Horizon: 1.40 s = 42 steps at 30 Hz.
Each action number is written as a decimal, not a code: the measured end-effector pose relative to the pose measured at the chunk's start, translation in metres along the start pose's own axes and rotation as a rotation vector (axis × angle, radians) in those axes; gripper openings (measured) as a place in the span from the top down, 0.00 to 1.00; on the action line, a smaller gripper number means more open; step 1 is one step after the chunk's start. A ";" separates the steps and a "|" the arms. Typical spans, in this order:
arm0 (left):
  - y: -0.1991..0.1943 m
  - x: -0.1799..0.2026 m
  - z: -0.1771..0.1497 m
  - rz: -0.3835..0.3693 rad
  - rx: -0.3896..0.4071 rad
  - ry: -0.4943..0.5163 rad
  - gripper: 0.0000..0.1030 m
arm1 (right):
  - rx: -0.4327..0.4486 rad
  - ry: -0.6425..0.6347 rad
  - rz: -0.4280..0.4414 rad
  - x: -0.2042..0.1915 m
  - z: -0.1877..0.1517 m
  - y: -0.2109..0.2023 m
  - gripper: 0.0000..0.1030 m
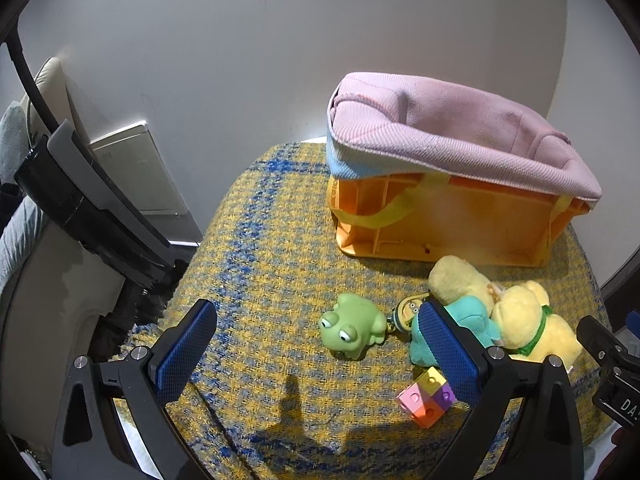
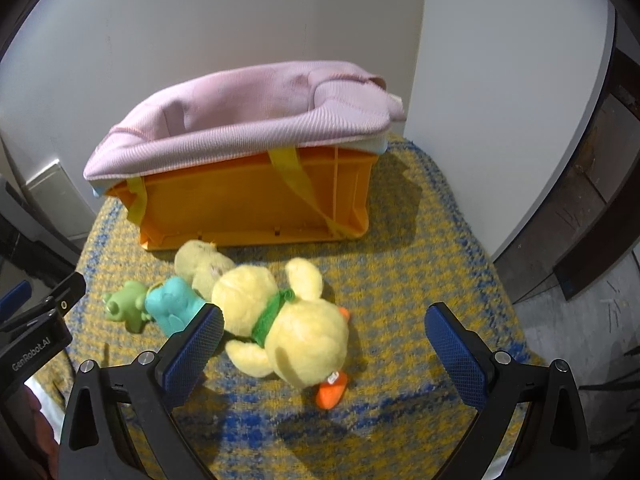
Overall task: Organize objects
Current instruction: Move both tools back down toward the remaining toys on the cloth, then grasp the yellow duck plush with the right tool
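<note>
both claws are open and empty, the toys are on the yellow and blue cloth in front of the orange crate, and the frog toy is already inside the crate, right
Not quite. The green frog toy is not inside the orange crate; the left wrist view shows it lying on the yellow and blue cloth in front of the crate, beside the other toys. The rest holds: the left claw and right claw are open and empty.

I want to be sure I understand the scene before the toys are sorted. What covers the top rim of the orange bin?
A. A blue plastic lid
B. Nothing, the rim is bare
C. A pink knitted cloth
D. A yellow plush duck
C. A pink knitted cloth is draped over the rim of the orange bin, hanging over its edges, while the yellow plush duck lies on the woven mat in front of the bin.
</note>
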<state>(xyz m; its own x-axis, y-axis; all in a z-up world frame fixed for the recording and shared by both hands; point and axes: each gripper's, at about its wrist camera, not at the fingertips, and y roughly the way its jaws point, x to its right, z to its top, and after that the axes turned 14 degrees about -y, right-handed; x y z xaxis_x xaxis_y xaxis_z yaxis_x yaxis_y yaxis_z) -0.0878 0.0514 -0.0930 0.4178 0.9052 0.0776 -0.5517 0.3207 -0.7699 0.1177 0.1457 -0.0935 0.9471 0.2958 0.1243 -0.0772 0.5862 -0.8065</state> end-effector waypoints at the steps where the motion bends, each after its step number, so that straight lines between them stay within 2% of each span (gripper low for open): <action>1: 0.002 -0.001 -0.002 0.000 -0.002 0.001 0.00 | -0.005 -0.003 0.001 -0.002 -0.001 0.002 0.02; 19: 0.057 -0.005 -0.026 0.009 -0.100 0.035 0.00 | -0.088 -0.023 0.002 -0.022 -0.019 0.047 0.02; 33: 0.102 0.008 -0.033 -0.002 -0.190 0.065 0.02 | -0.152 0.050 0.011 -0.020 -0.022 0.083 0.02; 36: 0.107 0.010 -0.034 -0.022 -0.204 0.067 0.08 | -0.155 0.057 0.025 -0.020 -0.022 0.087 0.03; 37: 0.106 0.010 -0.034 -0.031 -0.201 0.066 0.11 | -0.156 0.062 0.033 -0.019 -0.023 0.088 0.08; 40: 0.102 0.013 -0.035 -0.055 -0.191 0.078 0.28 | -0.161 0.071 0.058 -0.018 -0.024 0.090 0.25; 41: 0.100 0.015 -0.036 -0.065 -0.189 0.086 0.37 | -0.163 0.072 0.064 -0.018 -0.024 0.090 0.26; 42: 0.099 0.017 -0.037 -0.076 -0.188 0.093 0.41 | -0.160 0.073 0.064 -0.018 -0.024 0.089 0.28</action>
<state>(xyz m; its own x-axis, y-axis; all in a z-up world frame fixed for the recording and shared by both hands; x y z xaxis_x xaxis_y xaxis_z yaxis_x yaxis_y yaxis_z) -0.1083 0.0877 -0.1912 0.5229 0.8478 0.0881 -0.3751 0.3216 -0.8694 0.1009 0.1742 -0.1816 0.9623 0.2701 0.0321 -0.0934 0.4390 -0.8936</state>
